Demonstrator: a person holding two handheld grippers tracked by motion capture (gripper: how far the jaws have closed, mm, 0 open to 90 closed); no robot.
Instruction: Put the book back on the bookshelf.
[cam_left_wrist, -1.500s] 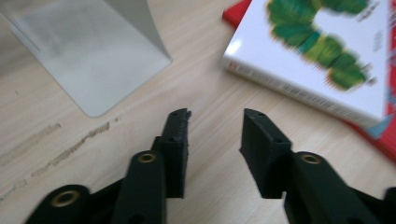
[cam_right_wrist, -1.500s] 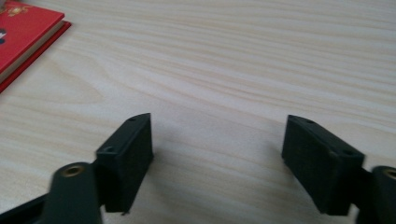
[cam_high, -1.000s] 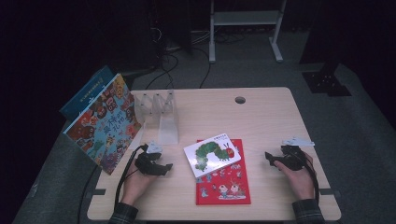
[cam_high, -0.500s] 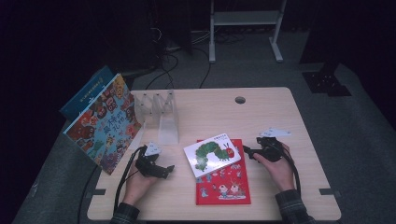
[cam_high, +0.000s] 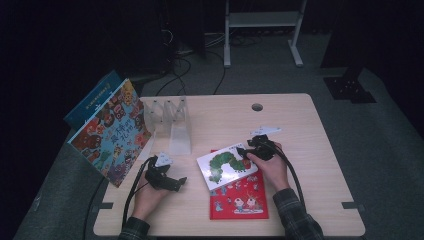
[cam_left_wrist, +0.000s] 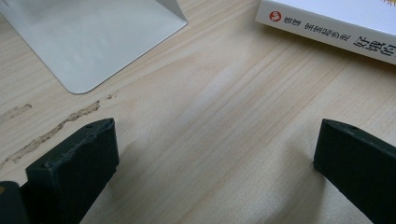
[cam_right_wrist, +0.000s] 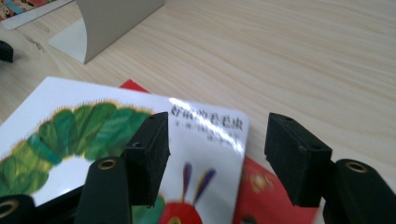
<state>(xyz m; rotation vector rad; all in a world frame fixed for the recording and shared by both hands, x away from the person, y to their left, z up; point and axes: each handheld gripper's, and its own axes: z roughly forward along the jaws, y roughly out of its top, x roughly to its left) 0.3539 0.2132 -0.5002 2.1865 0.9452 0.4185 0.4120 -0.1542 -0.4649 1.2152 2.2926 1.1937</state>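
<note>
A white caterpillar book (cam_high: 225, 167) lies askew on a red book (cam_high: 240, 202) at the table's front middle. My right gripper (cam_high: 243, 150) is at the white book's far right corner. In the right gripper view its jaws (cam_right_wrist: 217, 156) have just been closing and stand apart over that corner of the white book (cam_right_wrist: 93, 135), pads not pressing on it, with the red book (cam_right_wrist: 266, 196) under it. My left gripper (cam_high: 172, 182) rests on the table to the left of the books. Its jaws (cam_left_wrist: 215, 154) have just been opening and stand wide over bare wood.
A clear book rack (cam_high: 172, 120) stands at the back left, its base (cam_left_wrist: 93, 42) ahead of the left gripper. A large colourful book (cam_high: 110, 132) leans off the table's left edge, a blue book (cam_high: 92, 97) behind it. The white book's spine (cam_left_wrist: 327, 23) lies ahead of the left jaws.
My right gripper has moved left from the table's right side to the white book's corner. The left hand has stayed in place.
</note>
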